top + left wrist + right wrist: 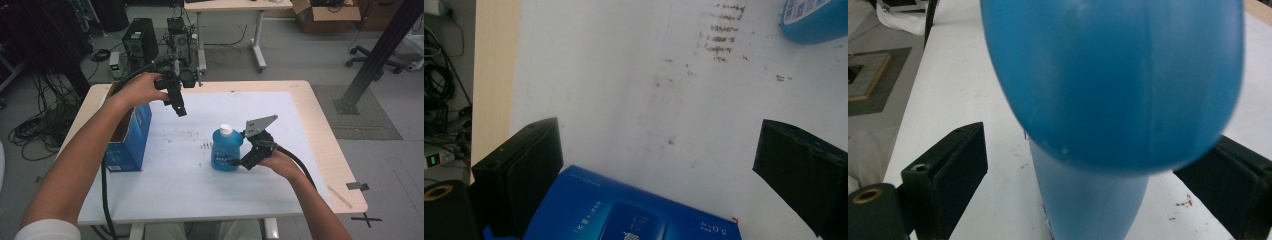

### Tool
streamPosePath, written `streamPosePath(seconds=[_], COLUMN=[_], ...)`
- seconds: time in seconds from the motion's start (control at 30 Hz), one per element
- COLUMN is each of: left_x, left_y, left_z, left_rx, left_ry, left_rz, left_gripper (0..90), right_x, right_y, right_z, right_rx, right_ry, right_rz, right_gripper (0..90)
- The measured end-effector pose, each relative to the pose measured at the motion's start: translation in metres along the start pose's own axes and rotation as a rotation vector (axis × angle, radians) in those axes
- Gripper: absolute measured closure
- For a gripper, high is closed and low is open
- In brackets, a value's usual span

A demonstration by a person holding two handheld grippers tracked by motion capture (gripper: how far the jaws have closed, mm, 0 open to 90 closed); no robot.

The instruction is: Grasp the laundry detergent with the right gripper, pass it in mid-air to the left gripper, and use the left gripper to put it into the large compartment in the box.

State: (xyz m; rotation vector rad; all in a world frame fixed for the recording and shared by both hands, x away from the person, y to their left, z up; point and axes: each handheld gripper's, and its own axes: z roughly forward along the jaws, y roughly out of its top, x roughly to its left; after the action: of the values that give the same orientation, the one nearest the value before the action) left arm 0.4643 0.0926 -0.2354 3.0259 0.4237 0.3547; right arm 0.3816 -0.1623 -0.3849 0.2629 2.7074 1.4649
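The left hand-held gripper [178, 102] is raised above the desk [165, 170] beside the blue box [129, 137], pointing down, its jaws spread wide and empty; the right hand-held gripper [239, 161] sits low at the blue bottle [225, 148], which stands at the desk's middle; its jaws are spread around the bottle, contact hard to judge; the bottle's cap is cut off in the right gripper view

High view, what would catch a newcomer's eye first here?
The blue bottle with its white cap stands upright near the middle of the white table, the right gripper at its side with fingers open around it. At the table's left edge sits an open blue box, with the left gripper held open above the table beside it.
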Motion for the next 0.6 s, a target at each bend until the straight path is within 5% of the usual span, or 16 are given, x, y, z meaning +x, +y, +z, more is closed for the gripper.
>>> streamPosePath(seconds=[0.6], left_x=[0.0011], left_y=[-0.0028], left_z=[0.0016], left_rx=[0.002], left_ry=[-0.001], left_rz=[-0.009], left_gripper=[6.1], right_x=[-0.0005], right_y=[0.0011], right_z=[0.009], right_rx=[-0.022], right_ry=[0.01], right_rz=[0.003], right_gripper=[12.9])
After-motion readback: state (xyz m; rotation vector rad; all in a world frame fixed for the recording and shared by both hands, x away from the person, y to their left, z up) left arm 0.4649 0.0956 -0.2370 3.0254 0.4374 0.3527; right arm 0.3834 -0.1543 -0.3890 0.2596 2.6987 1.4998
